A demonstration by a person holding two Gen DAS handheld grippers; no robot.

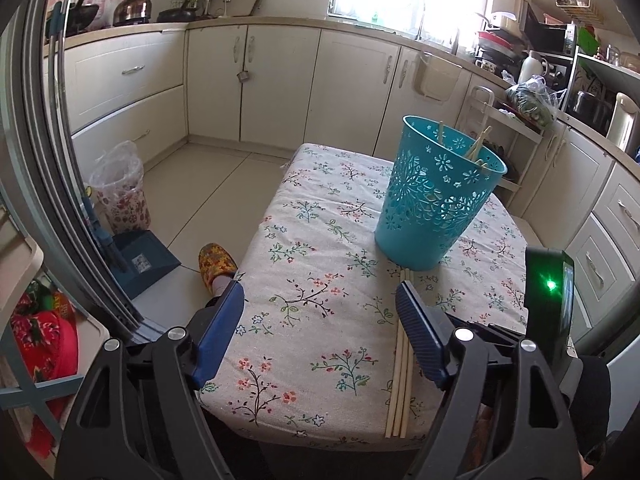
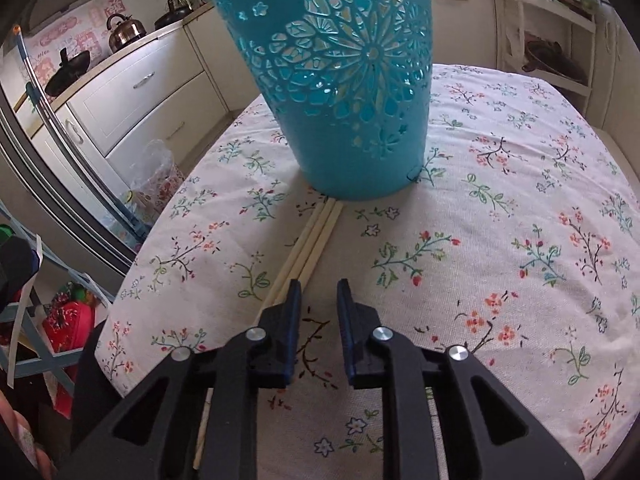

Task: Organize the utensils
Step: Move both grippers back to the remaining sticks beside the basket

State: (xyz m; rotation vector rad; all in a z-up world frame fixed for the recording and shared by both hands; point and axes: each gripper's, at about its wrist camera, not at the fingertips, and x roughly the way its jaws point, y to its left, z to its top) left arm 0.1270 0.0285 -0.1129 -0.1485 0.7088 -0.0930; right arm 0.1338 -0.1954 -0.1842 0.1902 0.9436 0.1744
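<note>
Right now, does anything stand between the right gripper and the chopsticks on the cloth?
Nothing visible does. The right gripper hovers beside the chopsticks, empty, its left finger over them. Their far ends meet the teal basket.

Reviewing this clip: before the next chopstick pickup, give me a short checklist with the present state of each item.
1. Chopsticks left on the tablecloth: ok, a bundle lies flat, far ends at the bin's base.
2. Bin upright, mouth free: ok, some chopsticks already stand inside.
3. Right gripper empty: ok, jaws narrow with only cloth between them.
4. Right gripper lined up on the bundle: not ok, the chopsticks lie outside its left finger.
5. Left gripper clear: ok, wide open, nothing held, bundle beside its right finger.
6. Number of chopsticks left: cannot tell, they overlap.
</note>
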